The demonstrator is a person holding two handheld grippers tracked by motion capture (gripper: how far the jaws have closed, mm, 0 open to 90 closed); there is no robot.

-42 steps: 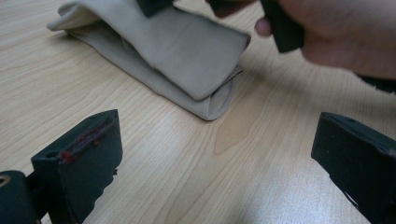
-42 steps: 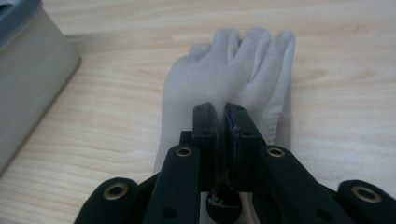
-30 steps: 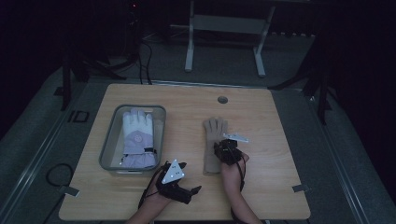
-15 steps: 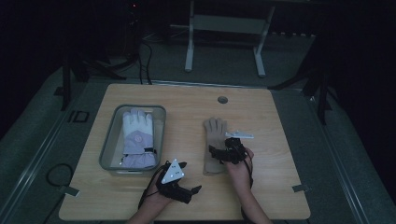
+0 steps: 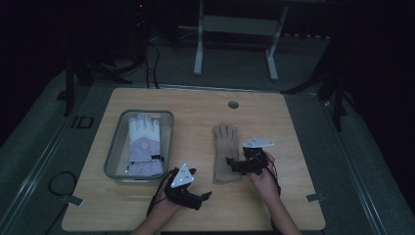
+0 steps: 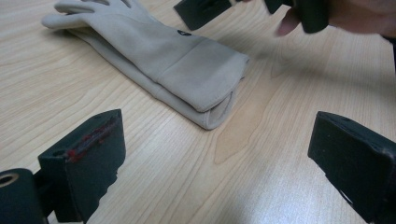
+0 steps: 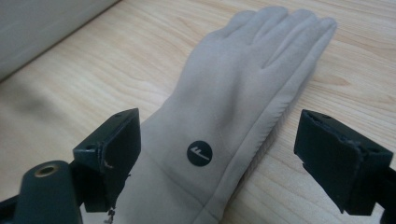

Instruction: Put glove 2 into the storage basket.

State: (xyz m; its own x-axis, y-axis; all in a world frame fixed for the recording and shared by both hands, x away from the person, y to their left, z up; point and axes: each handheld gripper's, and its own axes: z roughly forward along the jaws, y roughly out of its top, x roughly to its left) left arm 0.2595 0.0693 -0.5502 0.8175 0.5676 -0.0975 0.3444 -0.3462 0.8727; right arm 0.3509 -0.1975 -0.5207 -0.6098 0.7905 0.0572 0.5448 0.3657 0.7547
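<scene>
Two gloves: beige glove (image 5: 225,152) flat mid-table, round logo (image 7: 199,153) legible from right gripper view. Right gripper (image 5: 234,163) over its cuff, jaws just opened, empty. Left gripper (image 5: 203,197) low, open.

The tan glove (image 5: 225,152) lies flat on the table (image 5: 293,122), right of the middle, fingers toward the far edge, cuff toward the near edge; the tray (image 5: 113,147) sits well apart by the left edge, the padded glove (image 5: 144,142) lying in it; the right gripper (image 5: 235,164) hovers over the tan glove's cuff end, jaws just opened wide, nothing pinched; the left gripper (image 5: 203,197) sits near the near edge, between tray and cuff; a round hole (image 5: 233,104) lies by the far edge.
</scene>
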